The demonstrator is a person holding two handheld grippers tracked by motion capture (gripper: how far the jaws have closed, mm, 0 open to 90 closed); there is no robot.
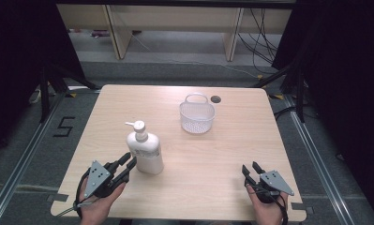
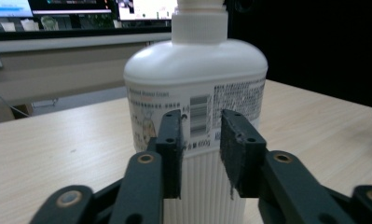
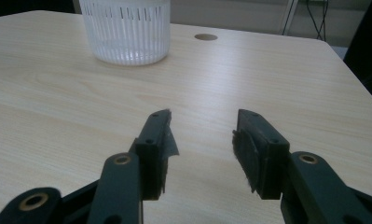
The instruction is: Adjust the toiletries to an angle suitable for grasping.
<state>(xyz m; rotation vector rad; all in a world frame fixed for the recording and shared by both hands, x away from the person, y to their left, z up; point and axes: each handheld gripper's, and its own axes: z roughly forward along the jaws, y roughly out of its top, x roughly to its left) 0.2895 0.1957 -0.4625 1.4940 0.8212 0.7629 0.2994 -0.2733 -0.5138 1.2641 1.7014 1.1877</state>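
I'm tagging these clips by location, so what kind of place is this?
Probably a lab or recording workspace, not a home. A bare wooden table stands between black curtains on a floor with marked tape. Loose cables trail behind, and computer monitors glow in the left gripper view.

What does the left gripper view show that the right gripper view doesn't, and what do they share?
Left gripper view: a white pump bottle upright just beyond the open left gripper, its barcode label facing the camera, with monitors behind.
Right gripper view: a white slotted basket far across the table, a round hole in the tabletop, and the open right gripper holding nothing.
Both: the pale wooden table.
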